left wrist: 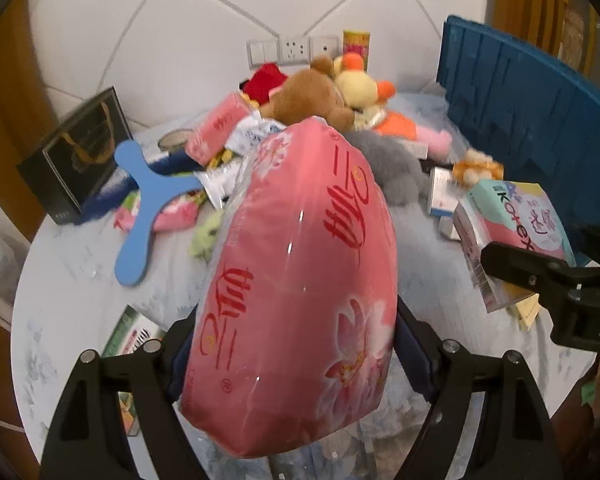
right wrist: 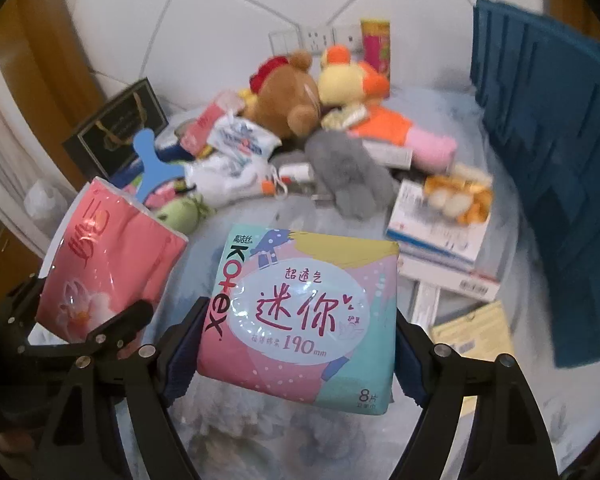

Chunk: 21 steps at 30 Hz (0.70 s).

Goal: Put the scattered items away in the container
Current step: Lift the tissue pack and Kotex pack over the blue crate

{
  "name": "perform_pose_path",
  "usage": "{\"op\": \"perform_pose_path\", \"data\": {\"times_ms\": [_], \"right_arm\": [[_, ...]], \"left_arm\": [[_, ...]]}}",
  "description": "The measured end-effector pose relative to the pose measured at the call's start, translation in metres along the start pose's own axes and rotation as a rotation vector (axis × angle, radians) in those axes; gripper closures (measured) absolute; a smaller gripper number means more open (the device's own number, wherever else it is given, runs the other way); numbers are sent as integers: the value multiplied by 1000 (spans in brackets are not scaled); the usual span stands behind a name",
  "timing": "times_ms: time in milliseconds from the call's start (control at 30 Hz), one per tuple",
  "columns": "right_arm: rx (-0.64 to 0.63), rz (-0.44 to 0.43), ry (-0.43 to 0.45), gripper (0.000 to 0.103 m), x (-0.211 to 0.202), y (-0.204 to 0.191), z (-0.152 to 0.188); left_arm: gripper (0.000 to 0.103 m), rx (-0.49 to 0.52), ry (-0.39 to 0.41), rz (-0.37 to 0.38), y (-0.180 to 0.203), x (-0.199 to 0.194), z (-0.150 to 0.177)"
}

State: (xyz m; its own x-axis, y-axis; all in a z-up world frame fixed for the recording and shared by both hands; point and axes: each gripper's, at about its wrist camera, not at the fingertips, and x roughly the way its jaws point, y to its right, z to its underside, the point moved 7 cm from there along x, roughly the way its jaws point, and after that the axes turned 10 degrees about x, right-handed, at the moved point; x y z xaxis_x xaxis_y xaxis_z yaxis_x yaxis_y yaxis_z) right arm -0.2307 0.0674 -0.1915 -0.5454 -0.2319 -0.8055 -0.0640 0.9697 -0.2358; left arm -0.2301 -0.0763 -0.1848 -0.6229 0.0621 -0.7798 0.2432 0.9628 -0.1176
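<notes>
Over the table (left wrist: 60, 320), both grippers carry a pack each, lifted clear of the clutter.

- L gripper (left wrist: 296, 356): jaws wide but pinching the pink tissue pack (left wrist: 300, 280) across its lower end; most of the pack juts fwd past the pads.
- R gripper (right wrist: 296, 336): pinching the Kotex pad pack (right wrist: 304, 320) by its side edges, pack face-up toward the camera.
- Blue crate (left wrist: 540, 120) stands at the right rear; presumably the container. Neither pack is over it yet.

Risks (judgement):
- Tissue pack is long, soft, held low w/ slick film wrap; could sag, pivot or slide out btwn pads if swung fast.
- Pad pack is thin, squashy; edge grip may let it buckle and pop free.
- Grippers sit close side by side; packs could knock each other en route to the crate.
- Crate wall is tall; a low carry could clip its rim.

Materials/shapes:
- Both packs: glossy plastic film w/ glare, pillow-like, compressible.
- Crate: rigid ribbed plastic.
- Left on table: plush toys incl. brown bear (right wrist: 288, 96) and grey plush (right wrist: 348, 168), fuzzy, floppy; blue boomerang (left wrist: 140, 216), flat, stiff, three-armed; cardboard boxes (right wrist: 440, 236), crisp edges; black box (left wrist: 80, 156), matte.
- Table cover: pale, mottled, soft-looking.
</notes>
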Motion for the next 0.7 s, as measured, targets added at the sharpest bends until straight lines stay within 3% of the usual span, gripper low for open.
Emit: {"op": "perform_pose_path", "data": {"times_ms": [267,400,500,700], "right_arm": [[-18,22,117,22,-57,9,-27],[-20,6,212,22,-102,35,-53],[-32,-4,282,22,-147,67,-76],[-69,34,426,22,-255,174,-134]], "left_arm": [[21,3,78,14,19,-29,-29],[21,23,146,2,50,-51,-63],[21,46,209,-8,87,-72,-102],[21,79,320,-19,189,-114,-195]]}}
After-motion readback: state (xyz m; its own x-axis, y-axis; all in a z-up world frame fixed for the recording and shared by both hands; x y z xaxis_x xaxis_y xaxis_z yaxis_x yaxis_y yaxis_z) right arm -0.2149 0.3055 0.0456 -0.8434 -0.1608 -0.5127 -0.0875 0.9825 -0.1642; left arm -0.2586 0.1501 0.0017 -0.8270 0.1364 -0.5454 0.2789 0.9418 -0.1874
